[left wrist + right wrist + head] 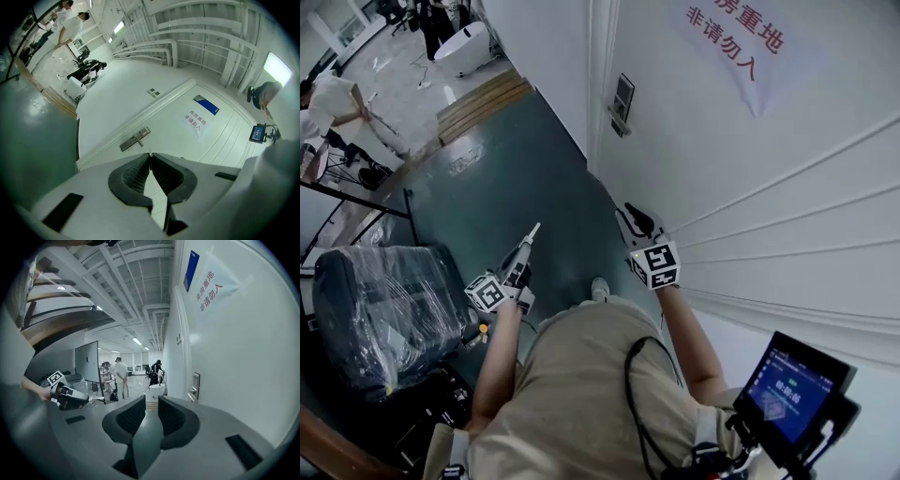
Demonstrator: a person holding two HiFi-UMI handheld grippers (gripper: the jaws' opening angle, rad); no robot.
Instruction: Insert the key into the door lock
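Left tongs (150,155) closed, right tongs (151,401) apart; door lock (195,385) ahead.

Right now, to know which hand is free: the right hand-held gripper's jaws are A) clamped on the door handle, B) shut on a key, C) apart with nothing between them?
C: the right hand-held gripper shows a clear gap between its jaws, with nothing in it.
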